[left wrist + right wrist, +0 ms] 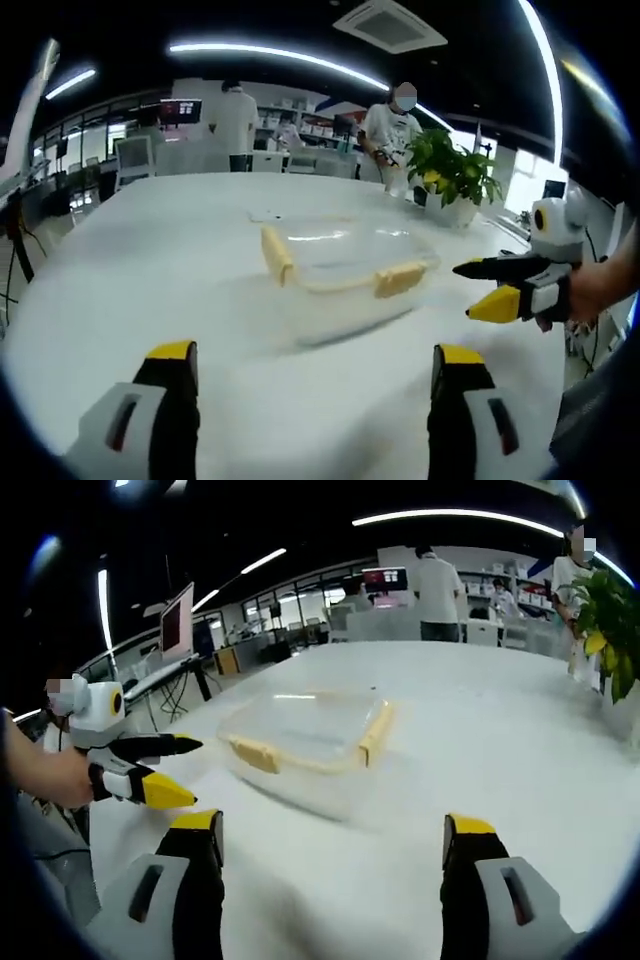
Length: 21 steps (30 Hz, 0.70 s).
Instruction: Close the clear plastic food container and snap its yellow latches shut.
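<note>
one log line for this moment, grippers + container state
left gripper: open, apart from container | right gripper: open, apart from container | container: on table, lid on | latches: not gripped

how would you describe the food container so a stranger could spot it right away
Start at the big white table and look to its middle, short of the potted plant at the far edge. The food container is a clear, shallow plastic box; its yellow latches set it apart.
</note>
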Motion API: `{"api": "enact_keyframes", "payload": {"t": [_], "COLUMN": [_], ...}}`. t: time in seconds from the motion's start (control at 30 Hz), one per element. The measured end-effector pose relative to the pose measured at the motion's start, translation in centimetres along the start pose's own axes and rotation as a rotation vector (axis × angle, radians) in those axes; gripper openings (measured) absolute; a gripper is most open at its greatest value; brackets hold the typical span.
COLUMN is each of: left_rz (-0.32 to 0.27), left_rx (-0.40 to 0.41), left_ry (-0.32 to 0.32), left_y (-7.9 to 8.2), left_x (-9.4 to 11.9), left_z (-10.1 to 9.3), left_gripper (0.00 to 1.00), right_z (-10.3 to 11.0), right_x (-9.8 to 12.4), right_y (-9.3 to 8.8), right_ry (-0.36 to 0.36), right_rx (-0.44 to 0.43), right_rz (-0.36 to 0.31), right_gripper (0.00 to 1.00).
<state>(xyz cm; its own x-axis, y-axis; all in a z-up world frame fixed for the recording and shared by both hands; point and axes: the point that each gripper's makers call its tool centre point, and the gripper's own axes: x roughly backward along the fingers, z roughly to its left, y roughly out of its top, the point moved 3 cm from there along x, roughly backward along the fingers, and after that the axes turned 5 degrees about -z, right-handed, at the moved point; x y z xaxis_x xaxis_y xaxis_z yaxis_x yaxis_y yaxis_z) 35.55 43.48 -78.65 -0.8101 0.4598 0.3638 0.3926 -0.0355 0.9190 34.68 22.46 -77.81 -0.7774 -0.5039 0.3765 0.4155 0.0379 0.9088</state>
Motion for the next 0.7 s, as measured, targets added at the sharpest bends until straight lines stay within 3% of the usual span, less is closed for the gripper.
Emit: {"api": "enact_keyframes", "payload": {"t": [0.27,0.7], "left_rz": [-0.006,-0.029], "left_rx": [0.017,0.048], "left_ry": [0.014,0.044], "left_y": [0.2,0.7], "left_x": [2.0,6.0], "left_z": [0.8,2.2], "left_gripper": [0.93,0.91], "right_z": [-0.1,0.7], "right_x": [2.0,5.9], "right_y": [-0.4,1.0], "right_ry": [-0.033,-0.066], "right_rx": [-0.013,-0.079], "right_rz": [-0.014,-0.064], "right_gripper": [0.86,0.84]}}
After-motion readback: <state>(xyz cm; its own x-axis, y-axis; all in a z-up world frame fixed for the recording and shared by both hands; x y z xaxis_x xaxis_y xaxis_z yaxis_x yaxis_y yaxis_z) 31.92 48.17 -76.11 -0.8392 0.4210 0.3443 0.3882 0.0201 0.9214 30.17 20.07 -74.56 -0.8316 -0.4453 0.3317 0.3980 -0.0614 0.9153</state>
